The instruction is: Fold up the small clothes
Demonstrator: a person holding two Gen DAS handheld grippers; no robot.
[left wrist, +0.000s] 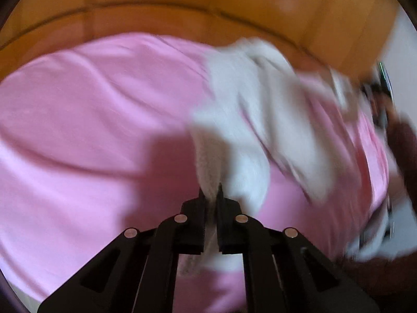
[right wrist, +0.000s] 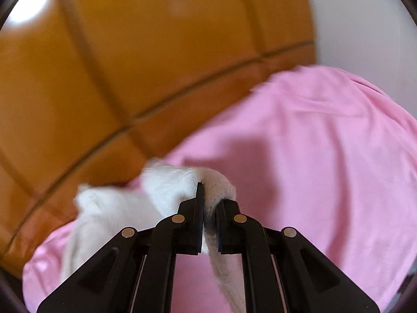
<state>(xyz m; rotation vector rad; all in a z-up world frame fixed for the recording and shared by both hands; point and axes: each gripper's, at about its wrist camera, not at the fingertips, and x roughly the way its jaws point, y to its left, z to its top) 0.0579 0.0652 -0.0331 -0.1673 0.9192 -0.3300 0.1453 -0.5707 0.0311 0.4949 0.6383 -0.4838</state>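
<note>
The left gripper (left wrist: 211,195) is pinching one edge of the white fleecy garment (left wrist: 242,109), fingers pressed together on the fabric. The right gripper (right wrist: 208,198) is pinching another edge the same way. The garment is hanging stretched between both grippers, above the pink sheet (left wrist: 91,109). Risk: both views are blurring with motion, so a fast swing could be pulling the thick pile out of either pinch, collapsing the fold onto the pink sheet.
</note>
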